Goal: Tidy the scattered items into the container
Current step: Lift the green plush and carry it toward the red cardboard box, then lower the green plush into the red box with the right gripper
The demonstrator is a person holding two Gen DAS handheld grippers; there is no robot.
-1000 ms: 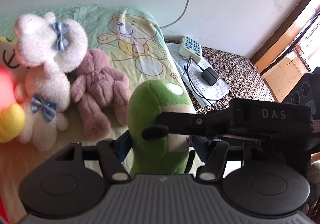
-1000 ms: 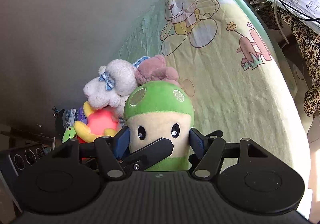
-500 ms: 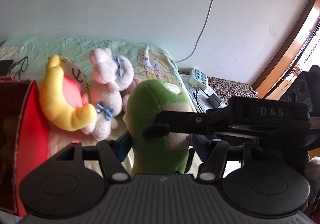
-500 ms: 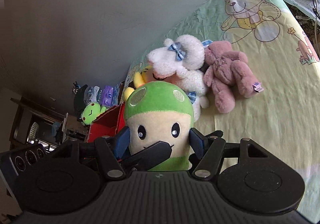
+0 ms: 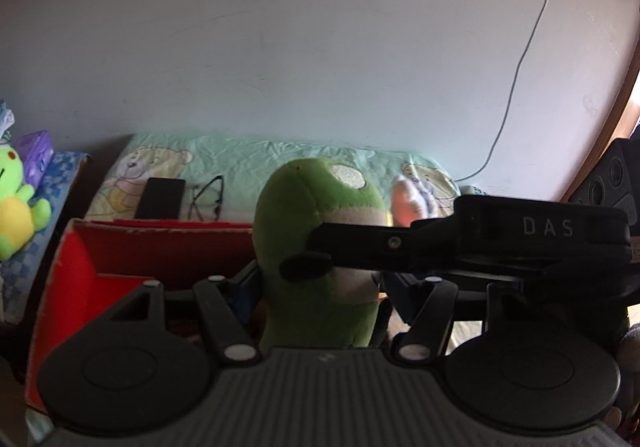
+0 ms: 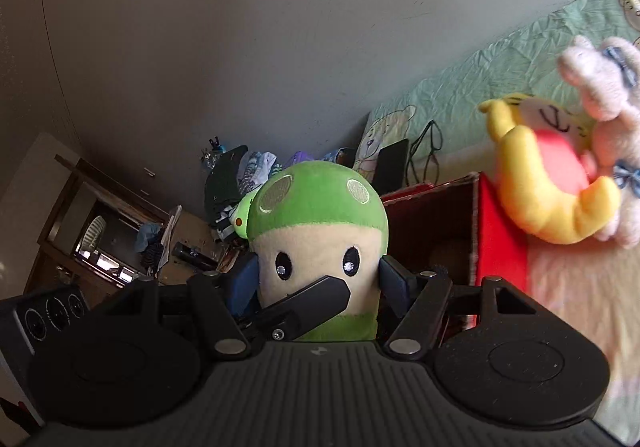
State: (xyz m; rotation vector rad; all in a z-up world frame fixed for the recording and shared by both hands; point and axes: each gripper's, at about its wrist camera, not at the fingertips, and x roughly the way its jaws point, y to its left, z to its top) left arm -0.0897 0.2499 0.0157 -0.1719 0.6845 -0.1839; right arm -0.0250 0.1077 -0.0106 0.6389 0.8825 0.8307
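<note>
A green mushroom plush (image 5: pixel 316 215) with a cream face (image 6: pixel 316 243) is pinched from two sides. My left gripper (image 5: pixel 320 279) is shut on its lower body. My right gripper (image 6: pixel 318 283) is shut on it too, its blue pads pressing the cheeks. In the left wrist view a black finger (image 5: pixel 360 243) of the right gripper crosses the plush from the right. The open red box (image 5: pixel 80 259) stands just behind and left of the plush; in the right wrist view its red wall (image 6: pixel 500 239) is at the right. Its floor is mostly hidden.
A yellow and pink plush (image 6: pixel 552 191) and a white bear with blue bows (image 6: pixel 600 87) lie on the green bedsheet (image 6: pixel 480 87) beside the box. Glasses (image 5: pixel 206 195) and a black phone (image 5: pixel 160 197) lie behind it. A green frog toy (image 5: pixel 12 203) sits far left.
Both grippers, still shut on the mushroom plush, have swung left away from the pile of plush toys. The red box has come into view right behind the plush.
</note>
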